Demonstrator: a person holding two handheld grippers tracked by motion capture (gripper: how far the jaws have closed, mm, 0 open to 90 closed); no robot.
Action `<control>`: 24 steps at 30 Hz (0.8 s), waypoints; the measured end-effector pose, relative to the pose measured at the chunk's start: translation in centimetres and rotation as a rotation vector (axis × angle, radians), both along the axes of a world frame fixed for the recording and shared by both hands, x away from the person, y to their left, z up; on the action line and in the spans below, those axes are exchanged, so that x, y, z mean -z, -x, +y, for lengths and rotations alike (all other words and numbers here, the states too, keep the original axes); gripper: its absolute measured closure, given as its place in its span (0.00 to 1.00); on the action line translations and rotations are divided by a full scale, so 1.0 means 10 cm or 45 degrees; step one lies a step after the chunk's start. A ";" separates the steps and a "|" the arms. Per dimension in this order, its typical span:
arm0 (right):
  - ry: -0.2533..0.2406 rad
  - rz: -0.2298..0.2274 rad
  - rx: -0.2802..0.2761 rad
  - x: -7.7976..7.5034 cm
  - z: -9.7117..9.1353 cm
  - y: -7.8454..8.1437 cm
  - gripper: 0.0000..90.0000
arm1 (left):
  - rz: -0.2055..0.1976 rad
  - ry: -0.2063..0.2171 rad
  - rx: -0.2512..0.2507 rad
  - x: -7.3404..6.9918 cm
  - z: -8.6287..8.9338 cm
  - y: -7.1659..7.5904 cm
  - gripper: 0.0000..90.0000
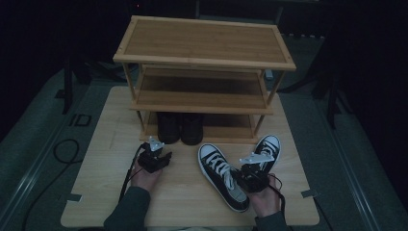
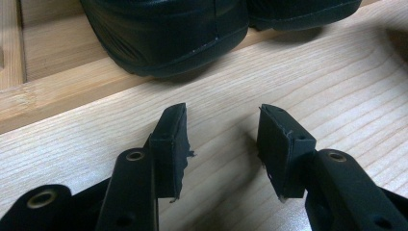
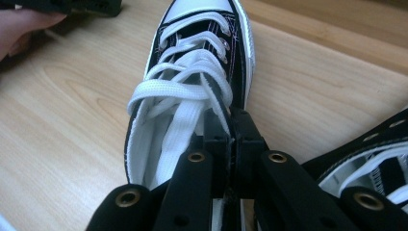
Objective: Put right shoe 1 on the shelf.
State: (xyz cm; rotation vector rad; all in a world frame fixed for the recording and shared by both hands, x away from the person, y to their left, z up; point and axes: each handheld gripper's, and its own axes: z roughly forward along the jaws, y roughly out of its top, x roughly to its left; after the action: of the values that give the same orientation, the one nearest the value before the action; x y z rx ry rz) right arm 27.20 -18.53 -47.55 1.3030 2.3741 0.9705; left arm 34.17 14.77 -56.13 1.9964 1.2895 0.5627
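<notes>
High view: I used the wooden shoe rack (image 1: pixel 204 62) as my landmark. A pair of black shoes (image 1: pixel 180 127) stood on its bottom shelf. The left sneaker (image 1: pixel 223 175) lay on the surface (image 1: pixel 103 144) just in front of the rack, toe toward it. The second sneaker (image 1: pixel 267 147) lay beside it, toward the rack's right leg. My left gripper (image 1: pixel 161 156) hovered in front of the rack's left half; my right gripper (image 1: pixel 252 175) sat over the left sneaker's opening.

Left gripper view: the left gripper (image 2: pixel 223 139) stood open with nothing between its jaws, low over the surface (image 2: pixel 337 86), just short of the black shoe (image 2: pixel 166 33) on the rack's lowest shelf.

Right gripper view: the right gripper (image 3: pixel 234 139) was closed on the left sneaker (image 3: pixel 202 62), apparently pinching the collar edge beside the white laces (image 3: pixel 180 96). The second sneaker (image 3: pixel 370 159) lay close alongside.

Procedure, in my judgement: lift straight up before moving toward the rack. Keep the sole level so the sneaker does not swing. Approach a free shelf toe first, and clear the second sneaker on the way.
</notes>
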 end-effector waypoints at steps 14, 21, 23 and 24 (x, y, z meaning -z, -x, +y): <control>-0.041 -0.042 0.056 -0.11 0.00 -0.13 0.97 | 0.000 0.000 0.000 0.00 0.00 0.00 0.60; -0.050 -0.050 0.082 -0.14 -0.04 -0.18 0.97 | 0.000 0.000 0.000 0.00 0.00 0.00 0.60; -0.052 -0.049 0.089 -0.15 -0.04 -0.18 0.97 | 0.000 0.000 0.000 0.00 0.00 0.00 0.60; -0.053 -0.049 0.092 -0.15 -0.05 -0.19 0.97 | 0.000 0.000 0.000 0.00 0.00 0.00 0.60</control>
State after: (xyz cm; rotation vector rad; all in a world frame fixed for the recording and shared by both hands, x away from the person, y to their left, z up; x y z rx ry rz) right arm 29.05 -18.99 -46.05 1.3625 2.2732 1.0191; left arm 34.18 14.77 -56.13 1.9963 1.2893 0.5628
